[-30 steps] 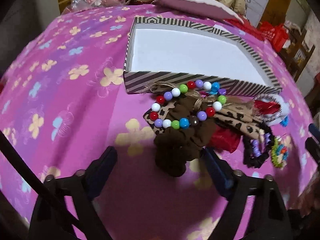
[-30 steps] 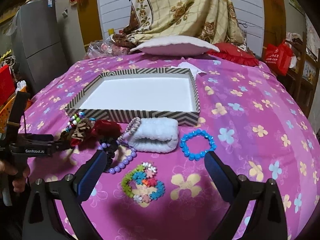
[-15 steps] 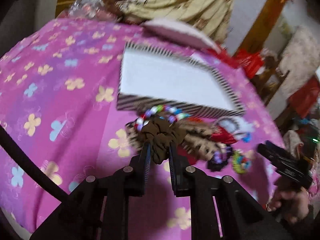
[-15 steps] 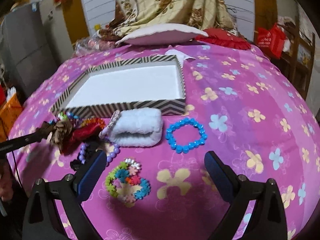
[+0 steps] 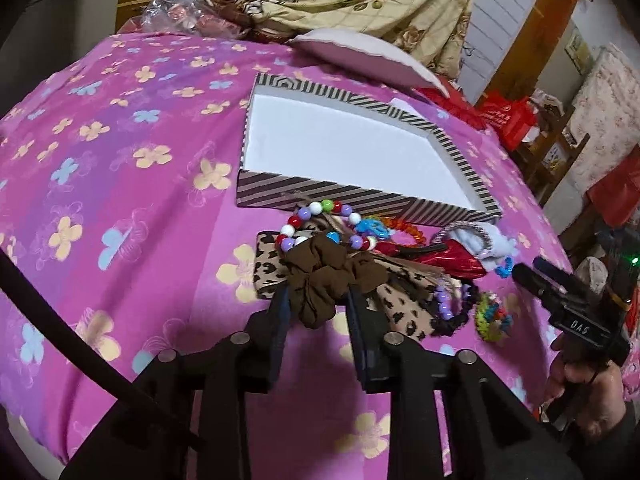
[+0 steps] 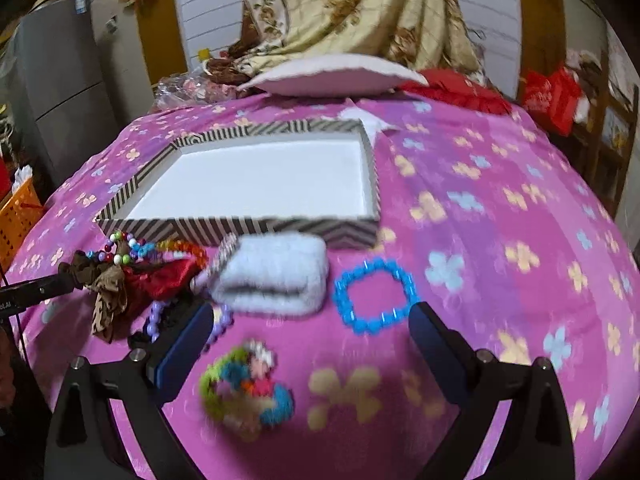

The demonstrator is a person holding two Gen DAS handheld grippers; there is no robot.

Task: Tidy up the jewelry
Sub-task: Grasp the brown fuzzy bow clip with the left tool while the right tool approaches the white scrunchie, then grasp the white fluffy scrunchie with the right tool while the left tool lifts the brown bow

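My left gripper [image 5: 316, 300] is shut on a brown scrunchie [image 5: 324, 276] at the near edge of a pile of leopard bow [image 5: 404, 300], multicoloured bead bracelet [image 5: 320, 220] and red bow [image 5: 456, 258]. The striped box [image 5: 360, 192] with a white floor lies just beyond. In the right wrist view, my right gripper [image 6: 310, 338] is open above the cloth, with the white fluffy band [image 6: 276, 272], blue bracelet [image 6: 374, 296] and flower bracelet [image 6: 246, 384] around it. The box [image 6: 240, 230] lies behind them. The left gripper's tip shows at the left, with the scrunchie [image 6: 80, 272].
A pink flowered cloth [image 5: 120, 200] covers the round surface. A pillow [image 6: 332, 76] and a heap of fabric lie at the far edge. A purple bead bracelet [image 6: 154, 320] lies by my right gripper's left finger. An orange basket [image 6: 16, 212] stands off the left edge.
My left gripper closed on the brown scrunchie and has lifted it slightly. My right gripper moved closer to the items and stays open.
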